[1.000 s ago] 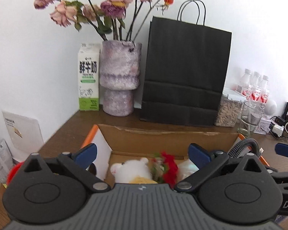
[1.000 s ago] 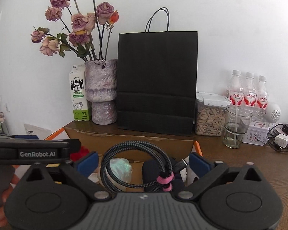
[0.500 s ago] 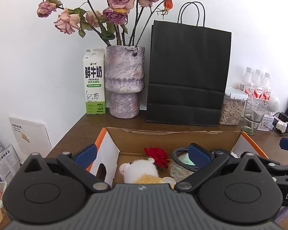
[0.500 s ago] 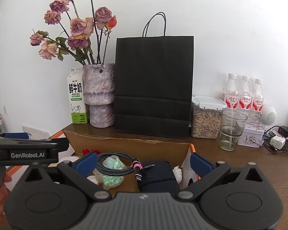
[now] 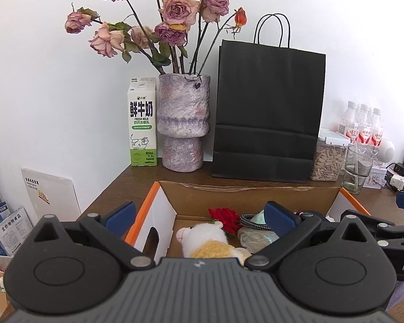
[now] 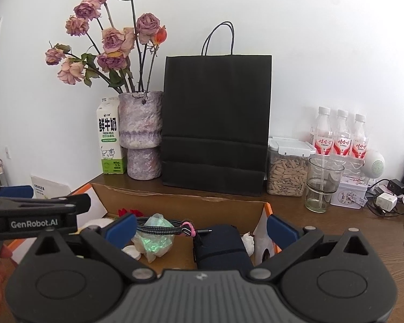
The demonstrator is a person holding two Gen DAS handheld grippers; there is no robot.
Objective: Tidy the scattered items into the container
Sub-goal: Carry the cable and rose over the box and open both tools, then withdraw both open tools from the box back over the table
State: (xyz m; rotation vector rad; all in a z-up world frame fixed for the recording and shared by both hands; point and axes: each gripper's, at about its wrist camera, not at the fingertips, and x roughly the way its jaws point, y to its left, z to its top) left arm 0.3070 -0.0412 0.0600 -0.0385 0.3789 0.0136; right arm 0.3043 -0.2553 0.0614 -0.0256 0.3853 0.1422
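Both tongs, left tongs and right tongs, wide apart, empty | milk carton "FRESH MILK" | "GenRobot.AI"

Setting: a home. Brown wooden table against a white wall, centre frame. Holds: mottled purple ceramic vase of dried roses, fresh-milk carton, black paper carrier bag, seed jar, three water bottles.
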